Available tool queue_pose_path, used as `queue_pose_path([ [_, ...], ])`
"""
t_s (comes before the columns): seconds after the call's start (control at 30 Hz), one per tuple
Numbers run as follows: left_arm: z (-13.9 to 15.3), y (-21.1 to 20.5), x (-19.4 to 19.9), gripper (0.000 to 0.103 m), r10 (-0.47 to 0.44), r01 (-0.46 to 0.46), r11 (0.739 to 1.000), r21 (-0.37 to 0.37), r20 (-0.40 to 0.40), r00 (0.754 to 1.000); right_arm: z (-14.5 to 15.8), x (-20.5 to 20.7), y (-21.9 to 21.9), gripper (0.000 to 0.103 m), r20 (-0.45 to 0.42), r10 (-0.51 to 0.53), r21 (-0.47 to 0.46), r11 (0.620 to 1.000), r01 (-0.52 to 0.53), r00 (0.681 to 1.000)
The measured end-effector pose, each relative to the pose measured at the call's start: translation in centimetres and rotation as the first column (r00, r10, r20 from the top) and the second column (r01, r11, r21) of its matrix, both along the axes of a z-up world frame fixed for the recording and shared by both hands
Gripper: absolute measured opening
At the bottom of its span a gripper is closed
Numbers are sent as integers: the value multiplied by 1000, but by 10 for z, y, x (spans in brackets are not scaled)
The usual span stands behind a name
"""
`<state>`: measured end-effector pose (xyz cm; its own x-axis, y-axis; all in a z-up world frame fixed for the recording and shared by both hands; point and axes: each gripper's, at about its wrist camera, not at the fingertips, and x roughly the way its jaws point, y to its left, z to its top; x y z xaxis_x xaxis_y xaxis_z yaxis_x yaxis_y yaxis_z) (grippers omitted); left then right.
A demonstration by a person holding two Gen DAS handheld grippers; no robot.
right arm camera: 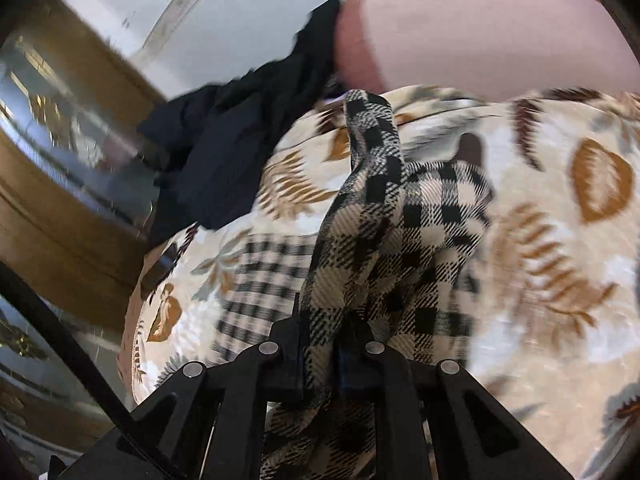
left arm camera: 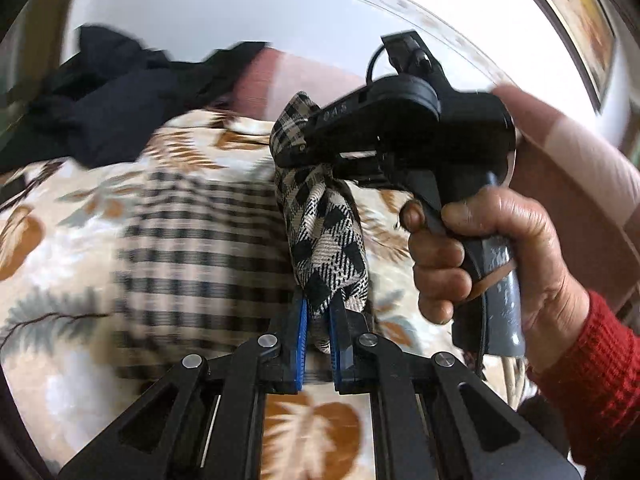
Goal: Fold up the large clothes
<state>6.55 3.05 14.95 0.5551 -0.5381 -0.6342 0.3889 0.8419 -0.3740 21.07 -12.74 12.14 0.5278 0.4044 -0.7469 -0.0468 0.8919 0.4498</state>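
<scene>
A black-and-cream checked garment is lifted off a bed. My left gripper is shut on a bunched edge of it, the cloth pinched between the blue pads. Just beyond, a hand in a red sleeve holds my right gripper, also shut on the same cloth higher up. In the right wrist view the checked garment rises from my right gripper, which is shut on it, its fingertips hidden by folds. The rest of the garment trails blurred over the bedspread.
A cream bedspread with brown and grey leaves covers the bed. A heap of dark clothes lies at its far side, beside a pink headboard. A wooden, mirrored wardrobe stands to the left.
</scene>
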Motion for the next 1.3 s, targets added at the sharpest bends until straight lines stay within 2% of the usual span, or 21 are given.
queue_pose_path([
  [0.1, -11, 43, 11, 9, 80, -81, 995, -51, -36, 996, -11, 22, 49, 12, -31, 45, -38, 998, -46, 999],
  [0.23, -34, 85, 29, 9, 144, -155, 984, -89, -120, 982, -39, 43, 101, 12, -93, 81, -143, 985, -94, 992],
  [0.33, -39, 104, 36, 9, 151, -167, 981, -99, -149, 977, -54, 49, 116, 12, -114, 83, -161, 982, -100, 990],
  [0.47, -28, 125, 31, 10, 177, -196, 973, -125, -146, 973, -62, 56, 128, 12, -121, 82, -166, 981, -102, 989],
  [0.6, -18, 161, 32, 10, 285, -303, 941, -152, -130, 950, -63, 58, 138, 12, -119, 87, -187, 976, -108, 989],
  [0.7, -21, 180, 40, 10, 350, -374, 912, -168, -156, 924, -64, 59, 148, 13, -116, 87, -210, 971, -110, 989],
  [0.73, -23, 185, 42, 10, 360, -387, 906, -173, -168, 918, -65, 59, 151, 14, -113, 90, -223, 968, -114, 989],
  [0.77, -26, 189, 43, 10, 371, -402, 898, -180, -184, 910, -65, 59, 153, 21, -113, 94, -221, 968, -117, 989],
  [0.8, -29, 192, 44, 10, 379, -414, 892, -182, -197, 904, -64, 59, 153, 27, -117, 103, -183, 975, -124, 988],
  [0.83, -32, 194, 46, 10, 388, -424, 888, -178, -208, 898, -62, 59, 151, 37, -118, 115, -130, 983, -130, 986],
  [0.87, -33, 195, 47, 10, 395, -432, 886, -172, -212, 894, -54, 54, 146, 39, -95, 122, -60, 990, -128, 988],
  [0.93, -38, 196, 50, 10, 410, -447, 880, -162, -217, 886, -37, 41, 136, 42, -35, 115, -14, 993, -115, 993],
  [1.0, -41, 197, 52, 10, 413, -453, 877, -161, -229, 882, -26, 27, 126, 49, 0, 91, -50, 995, -91, 996],
  [1.07, -43, 195, 54, 10, 405, -448, 879, -163, -240, 882, -26, 15, 118, 58, -6, 74, -108, 991, -74, 997],
  [1.17, -44, 185, 58, 10, 392, -430, 891, -146, -232, 890, -44, 5, 118, 58, -50, 86, -197, 976, -94, 995],
  [1.3, -45, 175, 60, 15, 393, -424, 898, -116, -219, 893, -61, 1, 130, 58, -36, 93, -307, 947, -100, 995],
])
